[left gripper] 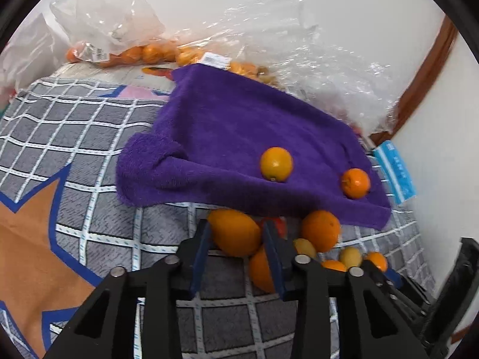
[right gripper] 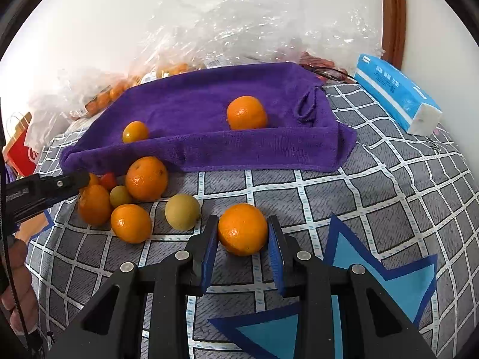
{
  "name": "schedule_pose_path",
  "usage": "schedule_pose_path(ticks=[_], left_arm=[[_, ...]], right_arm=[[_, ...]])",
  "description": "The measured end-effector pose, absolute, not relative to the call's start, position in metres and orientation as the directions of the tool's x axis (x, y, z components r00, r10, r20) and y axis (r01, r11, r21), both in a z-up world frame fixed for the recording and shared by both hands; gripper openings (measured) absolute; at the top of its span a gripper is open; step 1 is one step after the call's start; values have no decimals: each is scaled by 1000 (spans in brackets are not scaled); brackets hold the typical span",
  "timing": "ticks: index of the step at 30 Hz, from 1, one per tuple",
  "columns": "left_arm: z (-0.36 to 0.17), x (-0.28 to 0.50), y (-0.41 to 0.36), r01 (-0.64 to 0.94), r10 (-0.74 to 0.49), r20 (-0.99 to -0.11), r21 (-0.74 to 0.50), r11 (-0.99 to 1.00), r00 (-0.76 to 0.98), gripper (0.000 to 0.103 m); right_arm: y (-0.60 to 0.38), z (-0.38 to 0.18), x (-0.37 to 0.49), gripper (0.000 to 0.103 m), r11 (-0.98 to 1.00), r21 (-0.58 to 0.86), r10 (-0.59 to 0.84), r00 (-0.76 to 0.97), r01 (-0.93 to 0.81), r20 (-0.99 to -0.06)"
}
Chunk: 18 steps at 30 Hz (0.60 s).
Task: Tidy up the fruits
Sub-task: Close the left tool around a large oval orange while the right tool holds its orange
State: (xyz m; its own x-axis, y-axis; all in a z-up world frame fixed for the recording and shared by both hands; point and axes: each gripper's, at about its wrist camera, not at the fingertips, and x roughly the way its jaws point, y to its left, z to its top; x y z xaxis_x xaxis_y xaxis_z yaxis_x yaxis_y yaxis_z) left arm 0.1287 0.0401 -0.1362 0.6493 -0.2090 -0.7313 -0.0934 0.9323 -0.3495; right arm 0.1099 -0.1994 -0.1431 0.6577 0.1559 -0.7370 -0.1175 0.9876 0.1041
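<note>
A purple towel [left gripper: 239, 125] [right gripper: 209, 104] lies on a grey checked bedspread [right gripper: 374, 179]. Two oranges rest on the towel, a small one [right gripper: 135, 131] and a bigger one [right gripper: 247, 112]. Just in front of the towel's near edge is a loose pile of oranges [right gripper: 146, 178] and yellow-green fruits [right gripper: 182, 211]. My left gripper [left gripper: 236, 233] [right gripper: 80, 181] is at this pile, its blue pads against both sides of an orange [left gripper: 233, 236]. My right gripper [right gripper: 242, 230] is shut on another orange [right gripper: 242, 227], which lies apart from the pile on the bedspread.
Crumpled clear plastic bags [right gripper: 239, 24] holding more oranges [left gripper: 149, 52] line the wall behind the towel. A blue tissue pack [right gripper: 398, 95] lies at the right and a red paper bag [right gripper: 21, 149] at the far left. A person's hand [right gripper: 18, 284] shows at the left edge.
</note>
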Motion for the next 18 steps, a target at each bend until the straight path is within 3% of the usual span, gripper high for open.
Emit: schedule_pose_path(ticks=[7,8,14,18], left_arm=[[-125,117,47,-86,-190,-723,-327,941,664,32],[-124,113,50,-99,-167,-734,-304,948,658,27],[-133,111,54,-88,-203,-768,-319,944,607,37],[-141,114,42,-80,-189,-775,-294,952,603,38]], right_arm=[[-203,-142,110,32,984,132,179,661,-122,-728],[-204,-142,110,32,983,134,181,661,-122,-728],[-205,-141,110,32,983,141,185,660,-121,-728],[-205,-141,109,32,983,144,185,661,-117,-727]])
